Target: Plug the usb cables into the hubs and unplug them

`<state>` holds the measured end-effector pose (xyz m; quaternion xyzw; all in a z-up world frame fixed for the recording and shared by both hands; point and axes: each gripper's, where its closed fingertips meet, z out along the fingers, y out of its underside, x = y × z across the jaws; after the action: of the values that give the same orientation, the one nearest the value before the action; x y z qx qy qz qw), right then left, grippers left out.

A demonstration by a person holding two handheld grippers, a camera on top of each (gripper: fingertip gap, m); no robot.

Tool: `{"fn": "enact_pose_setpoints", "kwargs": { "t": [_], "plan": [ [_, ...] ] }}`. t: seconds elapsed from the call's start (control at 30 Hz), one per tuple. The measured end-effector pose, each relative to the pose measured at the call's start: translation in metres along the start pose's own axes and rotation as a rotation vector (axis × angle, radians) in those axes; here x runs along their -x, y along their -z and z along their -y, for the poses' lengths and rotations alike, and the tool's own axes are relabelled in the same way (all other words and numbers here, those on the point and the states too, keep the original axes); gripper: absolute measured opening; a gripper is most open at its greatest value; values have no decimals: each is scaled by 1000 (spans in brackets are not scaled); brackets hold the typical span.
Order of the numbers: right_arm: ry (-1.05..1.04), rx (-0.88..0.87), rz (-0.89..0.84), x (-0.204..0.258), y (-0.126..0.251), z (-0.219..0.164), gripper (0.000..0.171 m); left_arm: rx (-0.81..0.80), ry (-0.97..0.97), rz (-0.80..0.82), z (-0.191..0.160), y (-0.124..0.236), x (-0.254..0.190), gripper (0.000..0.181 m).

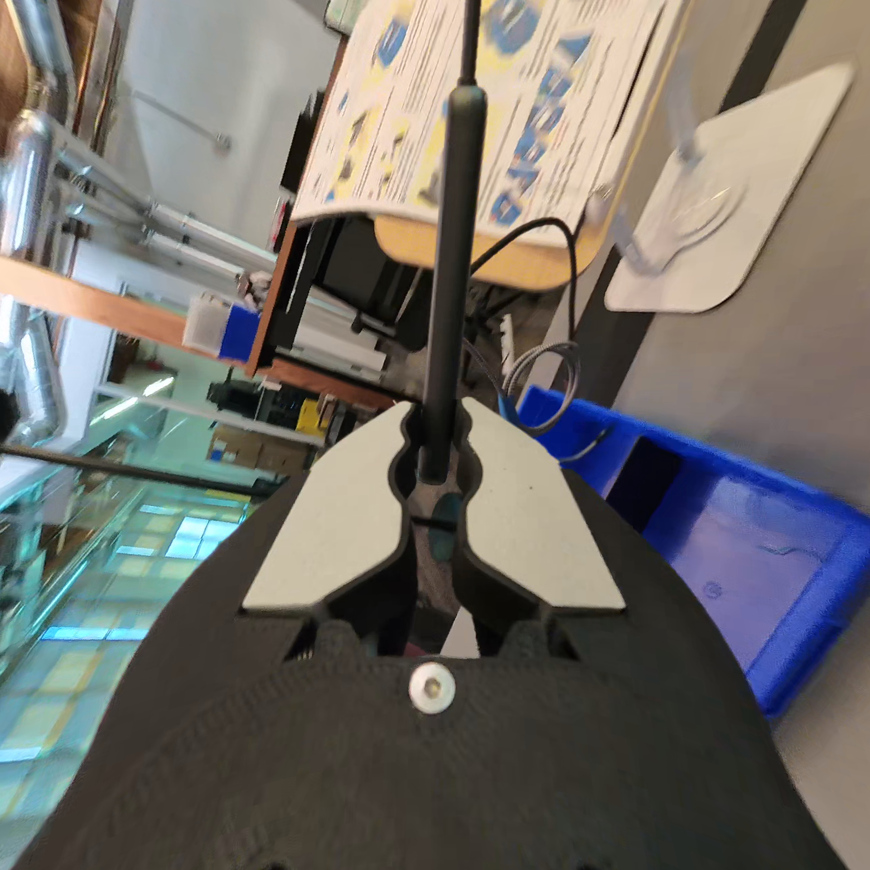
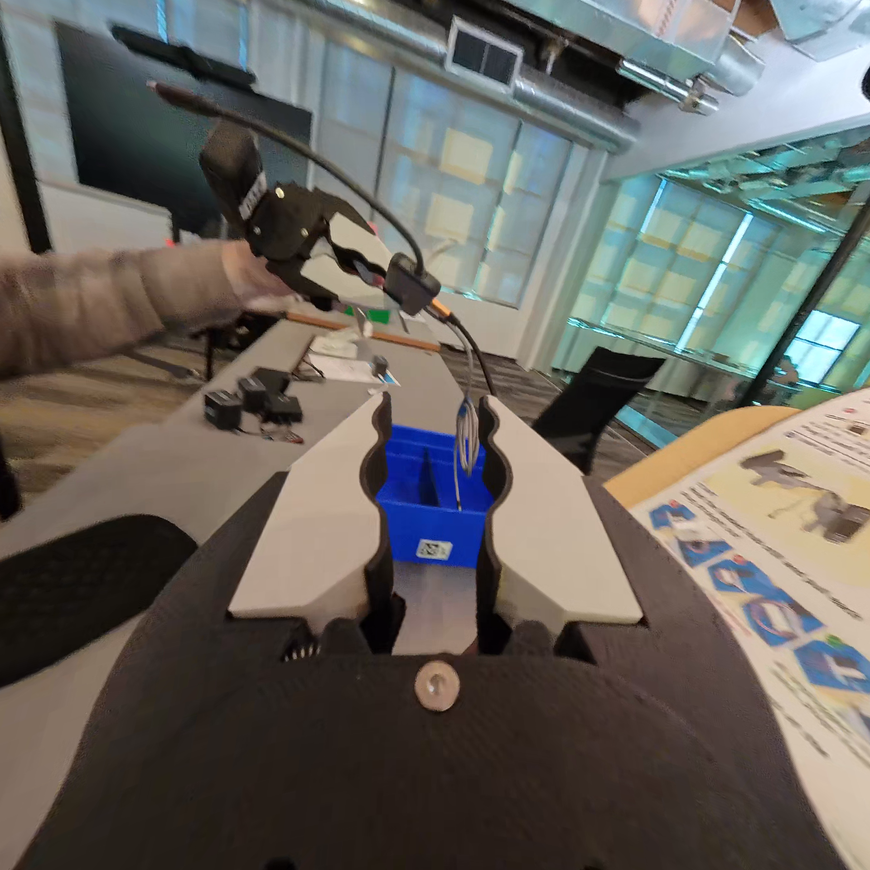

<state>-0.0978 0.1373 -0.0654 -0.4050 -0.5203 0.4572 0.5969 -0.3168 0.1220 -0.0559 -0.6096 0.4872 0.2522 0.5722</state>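
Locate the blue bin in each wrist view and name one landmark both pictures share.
Left wrist view: the blue bin lies at the right, tilted with the rolled picture, beside the left gripper, which is clamped on a black hub.
Right wrist view: it sits at centre, framed between the open fingers of the right gripper.
Shared landmark: the printed poster near the bin.

Bright daylight through the windows (image 2: pixel 668 263) — both views motion-blurred, wide-angle bending at edges, soft shadows.
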Motion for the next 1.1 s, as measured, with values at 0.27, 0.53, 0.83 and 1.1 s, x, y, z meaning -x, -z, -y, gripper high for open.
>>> {"fn": "enact_pose_setpoints", "kwargs": {
  "t": [0.27,0.53,0.83,1.1],
  "plan": [
    [-102,-92,145,27,-8,19,39,-179,-48,-148,75,16,-27,13],
    [-148,-158,257,47,-14,26,37,-211,-326,-137,126,23,-48,13],
    [-158,-184,497,81,0,27,24,-264,-444,-273,158,29,-76,13],
    [-302,-293,693,93,13,30,18,-311,-524,-260,181,29,-86,13]
  ]
}}
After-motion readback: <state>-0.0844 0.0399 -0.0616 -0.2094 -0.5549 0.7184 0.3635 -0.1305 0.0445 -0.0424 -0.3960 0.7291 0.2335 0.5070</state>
